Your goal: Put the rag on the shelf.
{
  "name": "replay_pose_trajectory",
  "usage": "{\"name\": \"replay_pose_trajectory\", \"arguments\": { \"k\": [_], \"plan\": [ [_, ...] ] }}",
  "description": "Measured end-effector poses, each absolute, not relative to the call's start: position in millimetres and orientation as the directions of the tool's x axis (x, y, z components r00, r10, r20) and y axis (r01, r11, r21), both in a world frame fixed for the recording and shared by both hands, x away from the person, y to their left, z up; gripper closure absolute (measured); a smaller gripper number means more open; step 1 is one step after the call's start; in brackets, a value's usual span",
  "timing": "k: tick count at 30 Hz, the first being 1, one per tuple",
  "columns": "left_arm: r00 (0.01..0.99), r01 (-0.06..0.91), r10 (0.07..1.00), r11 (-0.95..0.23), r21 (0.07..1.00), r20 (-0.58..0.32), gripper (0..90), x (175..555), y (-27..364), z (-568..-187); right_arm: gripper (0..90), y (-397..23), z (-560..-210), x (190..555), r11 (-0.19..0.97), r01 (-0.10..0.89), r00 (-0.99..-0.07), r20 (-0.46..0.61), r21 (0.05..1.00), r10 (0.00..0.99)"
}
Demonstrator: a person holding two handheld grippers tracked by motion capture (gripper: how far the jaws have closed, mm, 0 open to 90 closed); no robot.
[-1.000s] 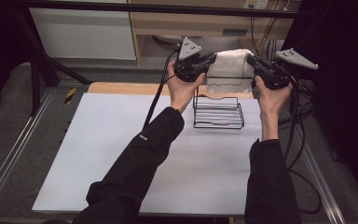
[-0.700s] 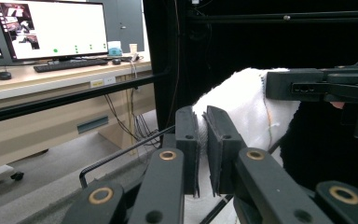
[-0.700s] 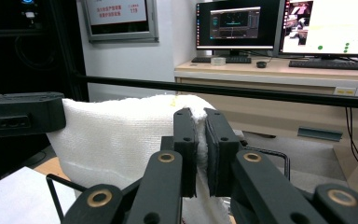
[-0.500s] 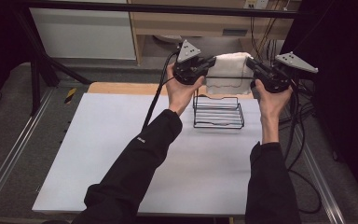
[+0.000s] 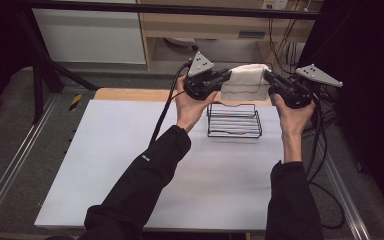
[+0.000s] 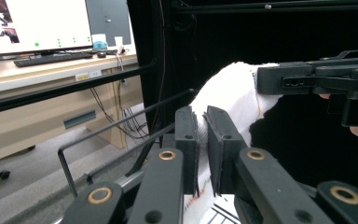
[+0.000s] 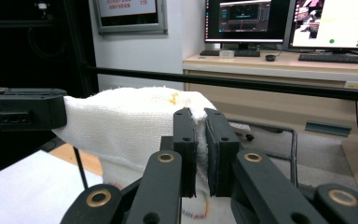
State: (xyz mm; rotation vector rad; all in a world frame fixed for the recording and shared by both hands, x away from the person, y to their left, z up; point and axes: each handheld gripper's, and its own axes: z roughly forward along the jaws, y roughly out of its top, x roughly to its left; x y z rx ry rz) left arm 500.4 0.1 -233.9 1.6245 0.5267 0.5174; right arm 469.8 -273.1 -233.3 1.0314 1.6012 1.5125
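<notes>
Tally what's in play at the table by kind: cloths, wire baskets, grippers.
White towel: 1, held up between both grippers
Black wire basket: 1, on the table
Grippers: 2, left gripper and right gripper
Total: 4

in the high view the white towel (image 5: 243,82) covers the back rim of the wire basket (image 5: 234,121), and the two grippers hide its ends. in the left gripper view the towel's lower edge (image 6: 200,205) runs off the bottom, and the fingers (image 6: 186,140) hide the pinched part. the monitor (image 6: 32,23) is cut by the top left corner, its contents too small to read.
</notes>
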Motion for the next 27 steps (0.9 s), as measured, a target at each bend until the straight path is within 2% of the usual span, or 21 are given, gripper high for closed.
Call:
{"name": "replay_pose_trajectory", "arguments": {
  "k": [13,20,23,27],
  "plan": [
    [0.801,0.072,0.598,-0.150,0.986,0.032,82.0,489.1,-3.6,-248.5,84.2,-277.8,-251.4,459.0,0.010,0.119,-0.472,0.048,0.993,0.880],
    [0.807,0.086,0.591,-0.132,0.987,0.008,77.7,483.8,5.5,-239.5,84.2,-278.4,-254.4,457.5,0.014,0.118,-0.476,0.044,0.993,0.878],
    [0.802,0.106,0.597,-0.120,0.987,-0.014,78.8,485.6,9.7,-230.0,84.2,-278.4,-255.2,457.1,0.015,0.117,-0.475,0.043,0.993,0.879],
    [0.800,0.135,0.599,-0.112,0.985,-0.042,85.5,491.0,8.4,-220.0,84.2,-277.9,-255.6,456.5,0.025,0.116,-0.477,0.034,0.993,0.878]
  ]
}}
